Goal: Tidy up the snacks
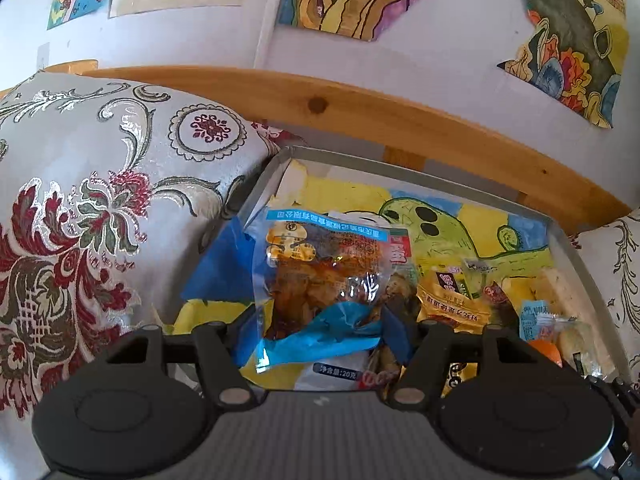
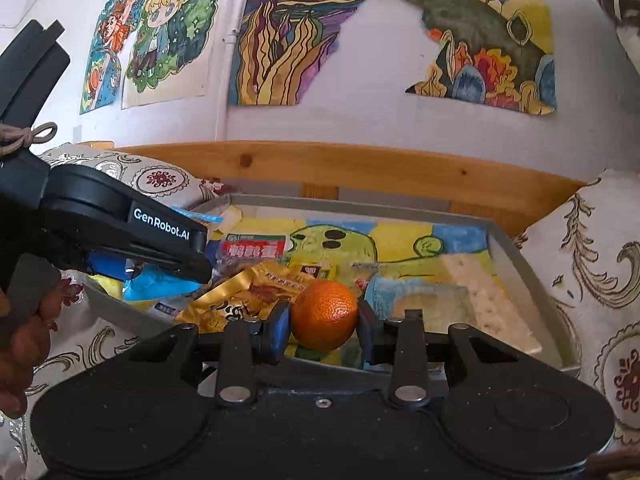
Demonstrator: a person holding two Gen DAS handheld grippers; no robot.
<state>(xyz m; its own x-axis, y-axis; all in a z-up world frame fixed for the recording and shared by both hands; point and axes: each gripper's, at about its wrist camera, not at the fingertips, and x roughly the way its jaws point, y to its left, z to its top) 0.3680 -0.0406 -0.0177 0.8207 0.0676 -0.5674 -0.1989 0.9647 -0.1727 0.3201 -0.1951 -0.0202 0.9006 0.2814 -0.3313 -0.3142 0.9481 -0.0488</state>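
Observation:
My left gripper (image 1: 320, 320) is shut on a clear snack packet with blue edges (image 1: 324, 276), holding it upright over the left part of a grey tray (image 1: 260, 184). My right gripper (image 2: 323, 322) is shut on an orange mandarin (image 2: 325, 314), held just above the tray's near edge (image 2: 332, 370). Beneath lie a gold snack packet (image 2: 236, 300) and a red-labelled packet (image 2: 252, 248). The gold packet (image 1: 452, 300) also shows in the left wrist view. In the right wrist view the left gripper (image 2: 160, 240) reaches in from the left.
The tray's floor is lined with a yellow and green cartoon drawing (image 2: 400, 240). Patterned cushions (image 1: 80, 208) (image 2: 592, 272) flank the tray. A wooden rail (image 2: 360, 168) and a wall with drawings stand behind. A hand (image 2: 24, 344) grips the left tool.

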